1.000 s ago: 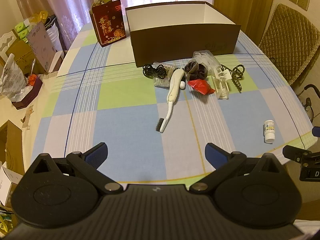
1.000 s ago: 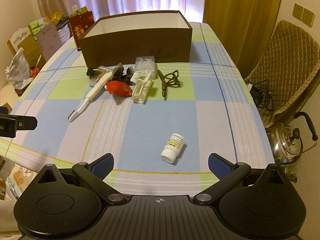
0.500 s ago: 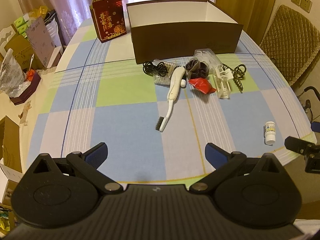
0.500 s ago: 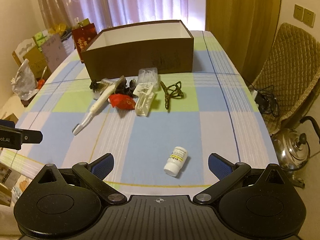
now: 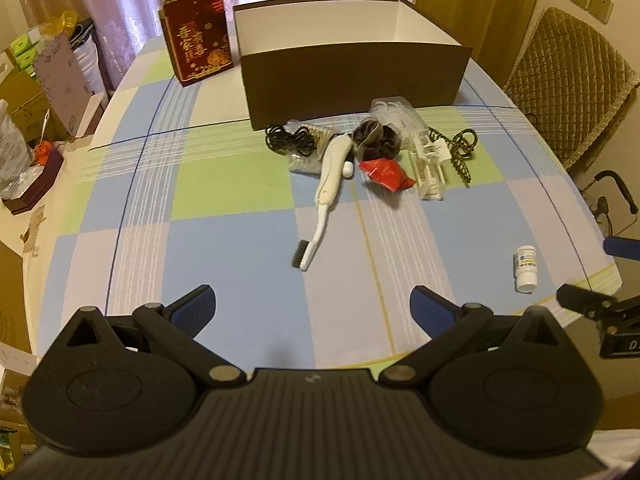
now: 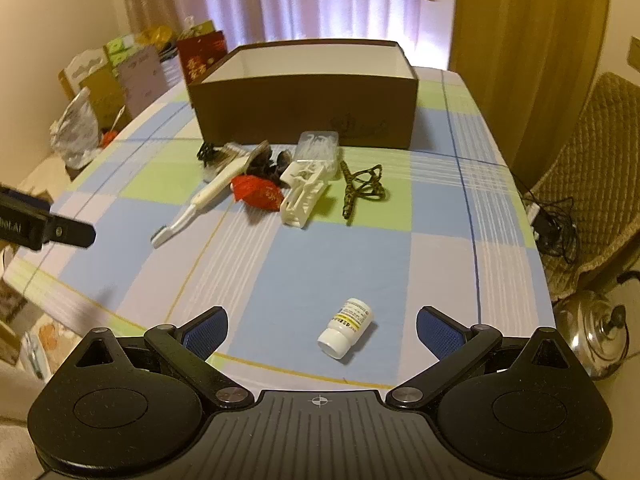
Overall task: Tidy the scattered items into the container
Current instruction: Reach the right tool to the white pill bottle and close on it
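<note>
The left gripper [image 5: 312, 306] hangs spread wide over the checked desk [image 5: 224, 240]. Ahead lie a white brush [image 5: 326, 192], a red packet [image 5: 386, 174] and a black cord [image 5: 286, 140], near the brown box [image 5: 356, 80]. A pill bottle [image 5: 526, 268] lies apart at right.

A red gift bag [image 5: 198, 34] stands near a quilted chair [image 5: 568, 84].

The floor of the brown box [image 6: 304, 112] is hidden behind its near wall in both views. At the right edge of the left wrist view, the right gripper [image 5: 600, 276] is cut off. The pill bottle [image 6: 346, 328] label print is too small to read. The dark bundle [image 5: 376, 140] sits half under the white brush [image 5: 326, 188] handle, unidentifiable. The kettle [image 6: 596, 336] at lower right is partly behind the gripper body.
</note>
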